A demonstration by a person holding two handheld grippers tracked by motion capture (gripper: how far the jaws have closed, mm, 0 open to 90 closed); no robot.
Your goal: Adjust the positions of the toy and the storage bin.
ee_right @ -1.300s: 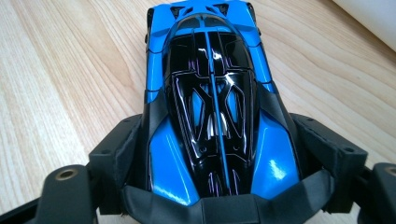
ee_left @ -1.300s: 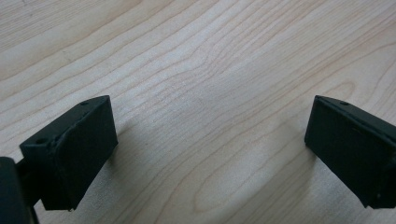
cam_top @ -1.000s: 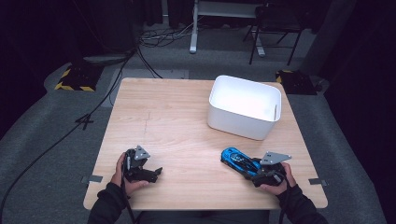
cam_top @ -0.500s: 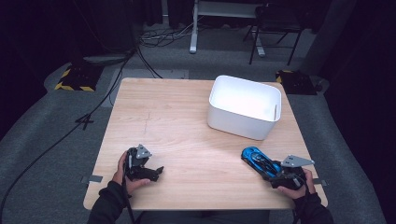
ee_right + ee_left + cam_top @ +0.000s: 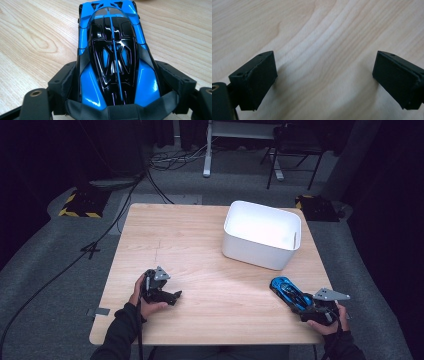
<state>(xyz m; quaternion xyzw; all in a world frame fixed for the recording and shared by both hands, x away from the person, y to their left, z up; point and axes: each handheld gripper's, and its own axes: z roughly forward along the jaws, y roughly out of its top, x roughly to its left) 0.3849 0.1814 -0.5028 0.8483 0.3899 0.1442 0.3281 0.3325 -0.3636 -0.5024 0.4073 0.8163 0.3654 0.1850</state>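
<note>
A blue and black toy race car (image 5: 284, 289) (image 5: 112, 35) is at the table's front right, its nose pointing away from the hand. My right gripper (image 5: 301, 303) (image 5: 116, 85) is shut on the car's rear, one black jaw pressed against each side. I cannot tell whether the car rests on the wood or hangs just above it. At the front left, my left gripper (image 5: 173, 297) (image 5: 324, 75) lies low over the bare wooden table (image 5: 190, 235), open, with nothing between its jaws.
A white rectangular bin (image 5: 260, 251) stands at the back right of the table, open at the top, its inside looking bare. The floor around is grey carpet, with cables and a yellow-black striped block at the far left.
My right gripper has carried the blue car to the right, closer to the table's right front corner. The left gripper has stayed in place.
</note>
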